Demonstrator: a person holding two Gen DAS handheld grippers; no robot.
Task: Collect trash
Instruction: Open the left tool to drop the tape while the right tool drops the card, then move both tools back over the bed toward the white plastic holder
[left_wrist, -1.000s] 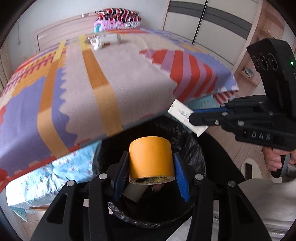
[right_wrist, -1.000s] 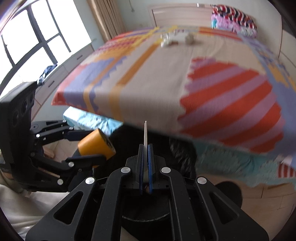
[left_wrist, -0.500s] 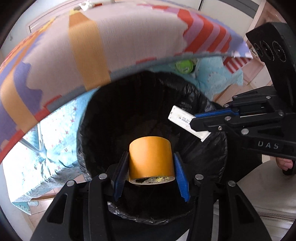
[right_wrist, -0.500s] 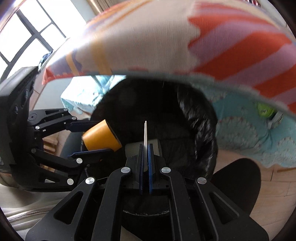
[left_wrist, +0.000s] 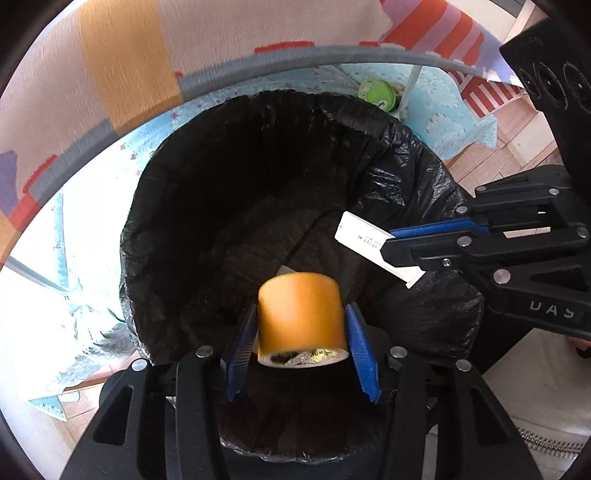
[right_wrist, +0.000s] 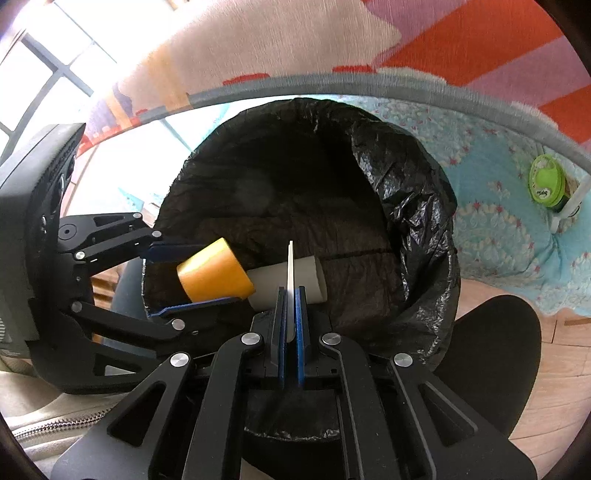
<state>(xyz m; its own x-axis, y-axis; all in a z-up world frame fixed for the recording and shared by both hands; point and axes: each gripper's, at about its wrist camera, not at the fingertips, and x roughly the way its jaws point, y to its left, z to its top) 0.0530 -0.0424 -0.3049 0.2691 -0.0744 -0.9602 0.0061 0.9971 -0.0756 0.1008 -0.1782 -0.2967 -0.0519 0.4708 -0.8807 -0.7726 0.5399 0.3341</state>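
Note:
A bin lined with a black bag (left_wrist: 406, 155) (right_wrist: 413, 192) stands open below both grippers. My left gripper (left_wrist: 301, 332) (right_wrist: 184, 275) has its jaws slightly apart around an orange tape roll (left_wrist: 301, 314) (right_wrist: 212, 275), which looks blurred and loose between the blue pads over the bin. My right gripper (right_wrist: 291, 295) (left_wrist: 397, 240) is shut on a thin white card (left_wrist: 369, 245) (right_wrist: 290, 273), held edge-on over the bin mouth. A pale cardboard tube (right_wrist: 284, 280) lies inside the bin.
The edge of a bed with a striped patterned blanket (left_wrist: 122, 59) (right_wrist: 369, 48) overhangs the bin. A light blue sheet (right_wrist: 498, 206) hangs beneath it. A green round container (left_wrist: 378, 92) (right_wrist: 546, 184) sits under the bed by a white leg. Wooden floor (right_wrist: 561, 369) lies to the right.
Both grippers tipped down from the bed toward the bin mouth. The left jaws have opened a little and the tape roll now looks loose and blurred. The card stays clamped.

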